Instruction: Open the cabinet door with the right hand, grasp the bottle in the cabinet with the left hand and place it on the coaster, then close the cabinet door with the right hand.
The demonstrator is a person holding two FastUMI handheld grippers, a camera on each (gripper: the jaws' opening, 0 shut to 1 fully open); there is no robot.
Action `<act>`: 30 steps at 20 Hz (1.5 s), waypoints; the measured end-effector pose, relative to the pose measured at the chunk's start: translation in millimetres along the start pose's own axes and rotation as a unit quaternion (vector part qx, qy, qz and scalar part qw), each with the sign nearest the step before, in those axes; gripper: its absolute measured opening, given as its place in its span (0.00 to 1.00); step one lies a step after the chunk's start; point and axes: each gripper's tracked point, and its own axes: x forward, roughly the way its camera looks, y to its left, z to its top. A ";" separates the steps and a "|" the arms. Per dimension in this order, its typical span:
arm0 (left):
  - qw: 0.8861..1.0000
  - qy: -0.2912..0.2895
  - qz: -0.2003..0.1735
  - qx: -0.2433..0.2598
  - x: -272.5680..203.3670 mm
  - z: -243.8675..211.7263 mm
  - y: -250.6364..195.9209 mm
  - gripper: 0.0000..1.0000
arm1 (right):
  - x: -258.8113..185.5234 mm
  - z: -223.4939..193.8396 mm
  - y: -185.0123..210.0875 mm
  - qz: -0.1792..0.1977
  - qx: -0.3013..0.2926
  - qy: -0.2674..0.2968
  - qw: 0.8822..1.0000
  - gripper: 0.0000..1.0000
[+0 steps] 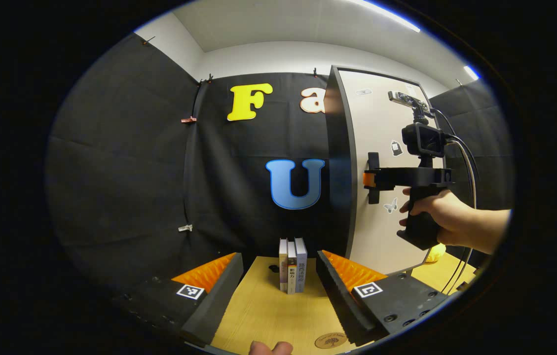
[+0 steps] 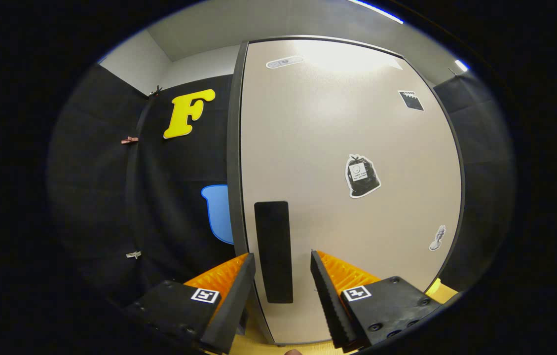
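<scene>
This is a recording booth set up as a mock home, not a lived-in room. Black cloth (image 1: 125, 162) hangs pinned with small clips (image 1: 189, 120) over plain white walls (image 1: 179, 47), beneath strip ceiling lights (image 1: 387, 15). A light wooden tabletop (image 1: 278, 315) carries 3 upright books (image 1: 293, 265), a round wooden coaster (image 1: 330, 340) and a beige, sticker-dotted cabinet door (image 2: 347, 162).

1. black cloth (image 1: 125, 162) is hanging as the wall, clipped along its seam.
2. white wall (image 1: 278, 56) and ceiling (image 1: 308, 22) are showing above, a light strip (image 1: 387, 14) glowing.
3. a wooden table (image 1: 268, 315) is lying below.
</scene>
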 end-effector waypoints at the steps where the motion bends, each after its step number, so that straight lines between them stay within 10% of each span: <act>1: 1.000 0.001 0.004 -0.004 -1.1 -1.4 4.2 0.94 | 8.6 -1.0 0.2 -0.005 0.001 0.002 1.000 0.68; 9: 0.999 0.008 0.025 -0.028 -12.8 -3.0 14.9 0.94 | 8.9 -5.2 5.6 -0.009 0.000 0.026 1.000 0.21; 30: 0.999 -0.014 -0.021 -0.040 -23.1 23.0 -84.1 0.94 | -193.7 23.2 -83.8 0.163 -0.014 0.046 0.985 0.21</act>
